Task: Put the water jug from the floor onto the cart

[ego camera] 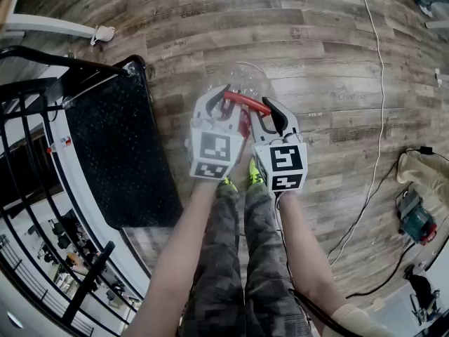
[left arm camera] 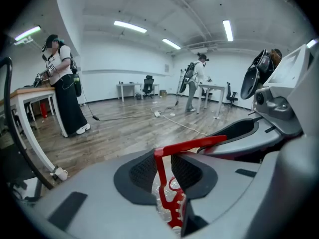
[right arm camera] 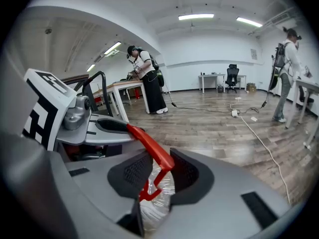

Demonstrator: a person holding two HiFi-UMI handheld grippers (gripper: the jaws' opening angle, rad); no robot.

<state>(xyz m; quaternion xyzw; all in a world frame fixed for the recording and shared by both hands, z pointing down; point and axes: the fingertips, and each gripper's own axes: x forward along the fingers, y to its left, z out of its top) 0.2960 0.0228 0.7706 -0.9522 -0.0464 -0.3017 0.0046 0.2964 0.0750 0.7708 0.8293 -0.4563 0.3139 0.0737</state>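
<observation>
The water jug (ego camera: 242, 81) is clear plastic with a red handle (ego camera: 247, 102) and shows between the two grippers, just ahead of my shoes. My left gripper (ego camera: 223, 98) and right gripper (ego camera: 275, 114) sit side by side, each shut on one end of that handle. In the left gripper view the red handle (left arm camera: 189, 144) runs between the pads of the left gripper (left arm camera: 162, 171), with clear plastic below. In the right gripper view the handle (right arm camera: 149, 143) is pinched by the right gripper (right arm camera: 158, 176) above the jug (right arm camera: 157, 200). The black cart (ego camera: 112, 146) stands to the left.
The cart's black push bar (ego camera: 70, 65) rises at its far end. A white table leg (ego camera: 56, 27) stands beyond it. Cables (ego camera: 379, 118) and power tools (ego camera: 417, 220) lie on the wood floor at right. Other people (left arm camera: 62, 83) work at tables farther off.
</observation>
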